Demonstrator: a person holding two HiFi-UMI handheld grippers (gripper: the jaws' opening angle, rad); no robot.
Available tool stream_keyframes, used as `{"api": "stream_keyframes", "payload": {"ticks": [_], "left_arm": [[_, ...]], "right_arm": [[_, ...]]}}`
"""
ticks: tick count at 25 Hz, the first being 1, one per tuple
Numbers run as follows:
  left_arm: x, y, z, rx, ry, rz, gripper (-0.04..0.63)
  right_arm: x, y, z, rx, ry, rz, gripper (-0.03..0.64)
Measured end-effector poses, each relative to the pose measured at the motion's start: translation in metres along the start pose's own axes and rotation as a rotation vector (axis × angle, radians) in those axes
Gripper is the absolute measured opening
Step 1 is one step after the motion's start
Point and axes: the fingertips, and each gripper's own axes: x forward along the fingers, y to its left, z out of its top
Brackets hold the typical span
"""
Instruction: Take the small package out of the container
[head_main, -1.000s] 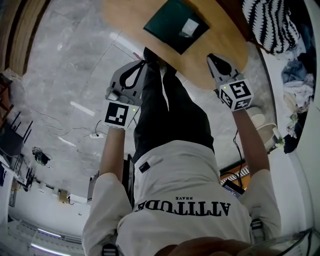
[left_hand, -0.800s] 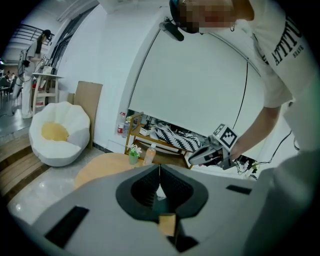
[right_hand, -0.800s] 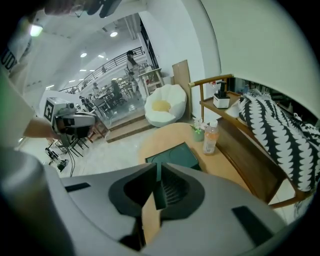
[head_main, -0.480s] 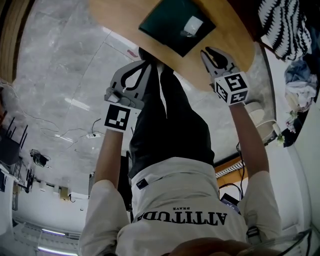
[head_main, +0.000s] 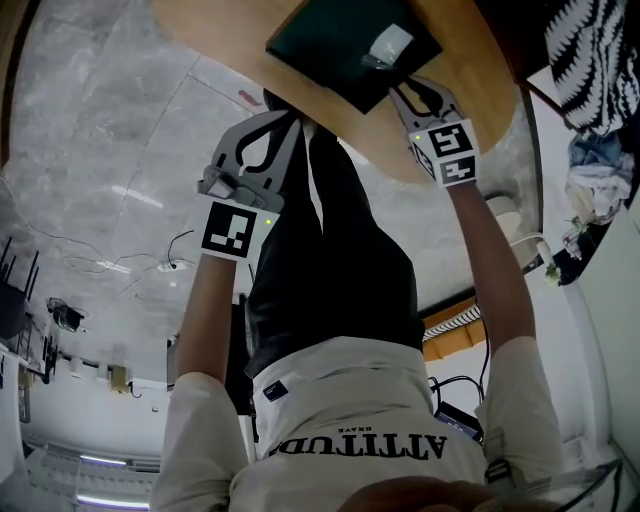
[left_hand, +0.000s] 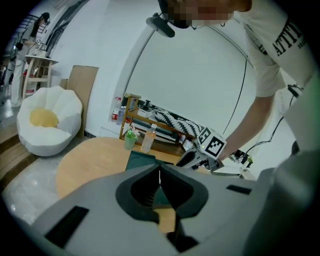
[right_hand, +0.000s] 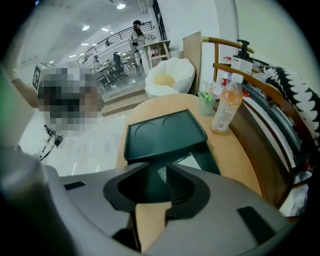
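A dark green container lies open on the round wooden table, its lid folded back. A small pale package rests in it near the front edge. My right gripper hovers at that edge. In the right gripper view its jaws stand apart and have just been opening, with nothing pressed between them; the package shows just beyond the tips. My left gripper hangs left of the table edge over the floor, and in its own view its tips meet, empty.
A drink bottle and a green cup stand on the table's far side by a wooden shelf. A white beanbag seat sits beyond the table. The person's legs are against the table edge.
Both grippers have come down toward the table. The right one has reached the container's front edge and its jaws have spread from shut to apart. The left stays shut.
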Motion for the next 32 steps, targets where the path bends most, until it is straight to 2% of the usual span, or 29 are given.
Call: {"api": "stream_keyframes", "payload": {"ticks": [8, 14, 18, 25, 28, 29, 30, 32], "left_arm": [[0.019, 0.011, -0.025, 0.001, 0.023, -0.011, 0.023], [0.025, 0.015, -0.039, -0.016, 0.03, -0.017, 0.023], [0.026, 0.019, -0.049, -0.028, 0.034, -0.021, 0.023], [0.024, 0.024, -0.06, -0.046, 0.044, -0.014, 0.023], [0.021, 0.028, -0.064, -0.052, 0.044, -0.008, 0.023], [0.02, 0.029, -0.065, -0.056, 0.046, -0.006, 0.023], [0.019, 0.03, -0.066, -0.059, 0.047, -0.005, 0.023], [0.017, 0.032, -0.065, -0.061, 0.047, -0.003, 0.023]], "right_arm": [[0.052, -0.004, -0.02, -0.151, 0.142, 0.006, 0.146], [0.085, -0.003, -0.041, -0.389, 0.28, 0.014, 0.158], [0.104, -0.006, -0.057, -0.492, 0.357, 0.023, 0.158], [0.123, -0.019, -0.077, -0.566, 0.464, 0.027, 0.158], [0.127, -0.023, -0.075, -0.573, 0.47, 0.011, 0.134], [0.127, -0.025, -0.073, -0.569, 0.464, -0.003, 0.066], [0.127, -0.026, -0.071, -0.564, 0.46, -0.013, 0.04], [0.127, -0.028, -0.067, -0.553, 0.456, -0.022, 0.035]]}}
